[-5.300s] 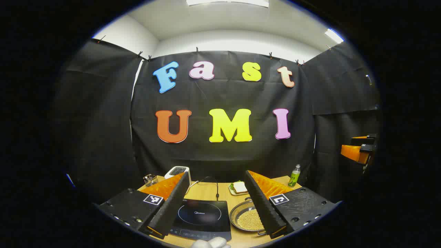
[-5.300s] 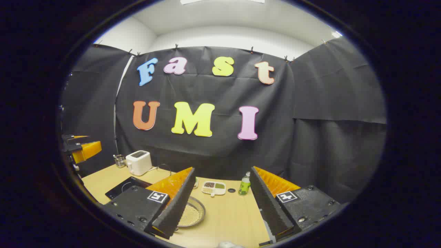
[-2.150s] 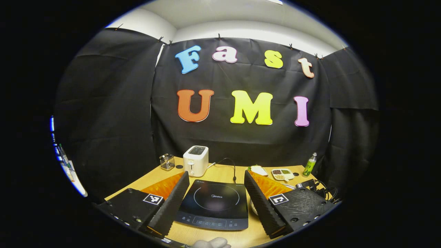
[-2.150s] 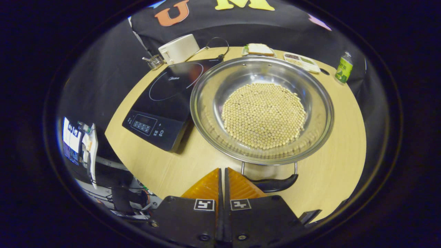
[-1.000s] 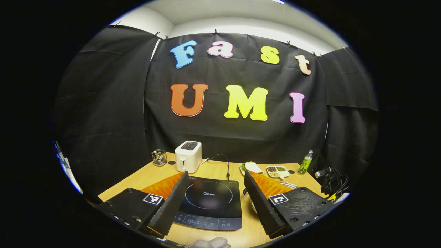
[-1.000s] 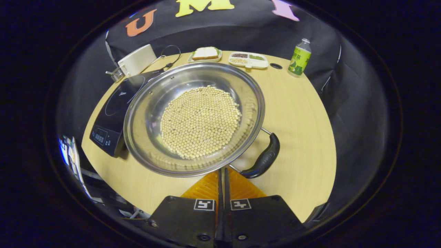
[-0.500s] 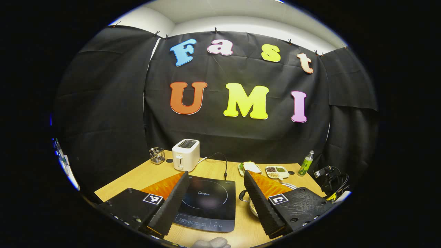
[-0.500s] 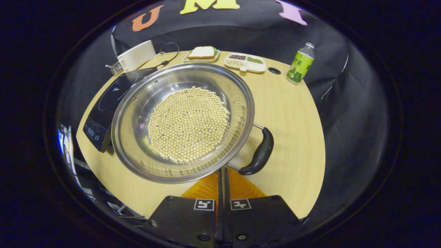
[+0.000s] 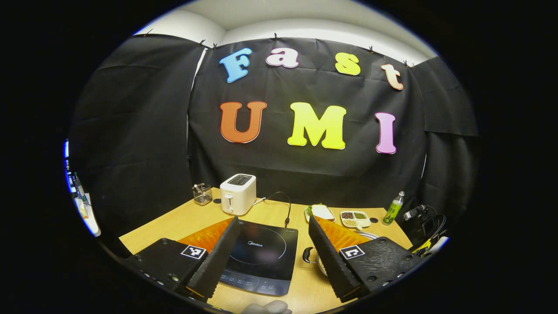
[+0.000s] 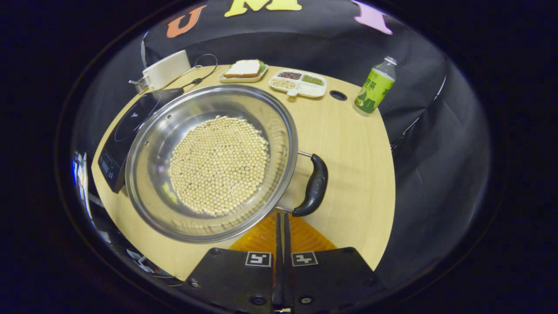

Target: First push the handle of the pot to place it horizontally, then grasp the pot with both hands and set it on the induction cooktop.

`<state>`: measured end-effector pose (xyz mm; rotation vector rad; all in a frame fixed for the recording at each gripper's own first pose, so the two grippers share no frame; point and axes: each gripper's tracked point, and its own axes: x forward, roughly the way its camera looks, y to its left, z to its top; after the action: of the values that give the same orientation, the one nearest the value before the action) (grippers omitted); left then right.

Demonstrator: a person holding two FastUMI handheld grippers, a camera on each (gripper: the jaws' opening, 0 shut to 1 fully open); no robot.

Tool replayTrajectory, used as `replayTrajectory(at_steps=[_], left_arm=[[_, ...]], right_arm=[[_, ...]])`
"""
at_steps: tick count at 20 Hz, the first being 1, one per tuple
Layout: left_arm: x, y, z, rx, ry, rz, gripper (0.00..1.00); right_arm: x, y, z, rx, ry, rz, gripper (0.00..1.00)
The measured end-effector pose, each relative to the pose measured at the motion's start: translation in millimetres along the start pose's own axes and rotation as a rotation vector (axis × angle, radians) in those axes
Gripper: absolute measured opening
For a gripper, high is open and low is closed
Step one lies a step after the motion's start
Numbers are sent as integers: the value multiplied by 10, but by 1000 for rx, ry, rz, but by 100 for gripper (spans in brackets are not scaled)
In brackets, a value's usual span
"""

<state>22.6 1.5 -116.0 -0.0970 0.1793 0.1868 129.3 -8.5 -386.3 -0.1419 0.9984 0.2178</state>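
- Pot [image 10: 209, 161] full of pale beans, sitting on table [image 10: 348, 144], rim overlapping the cooktop [image 10: 130, 122] edge on its left.
- Black handle [image 10: 311, 185] sticking out to the pot's right, near the right gripper [image 10: 281, 218] (fingers pressed together, nothing between them), tips just under the rim.
- Bare wood right of the handle, out to the table edge; bottle [image 10: 375, 85] well apart at the back.
- Left gripper [image 9: 272, 248] spread wide over the cooktop [image 9: 261, 257]; second handle [image 9: 307, 254] just beside its right finger.
- Toaster [image 9: 237, 194] behind.
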Motion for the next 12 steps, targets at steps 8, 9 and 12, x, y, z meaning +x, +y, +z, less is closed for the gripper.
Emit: replayTrajectory(at_steps=[8,9,12], left_arm=[[-13,-91,-45,49,15,-51,95],[-2,-131,-76,54,23,-76,95],[2,-201,-148,76,33,-145,95]], right_arm=[[-183,-115,4,48,-84,-60,2],[-257,-115,-5,51,-102,-72,5],[-534,-19,-93,71,-158,-82,17]])
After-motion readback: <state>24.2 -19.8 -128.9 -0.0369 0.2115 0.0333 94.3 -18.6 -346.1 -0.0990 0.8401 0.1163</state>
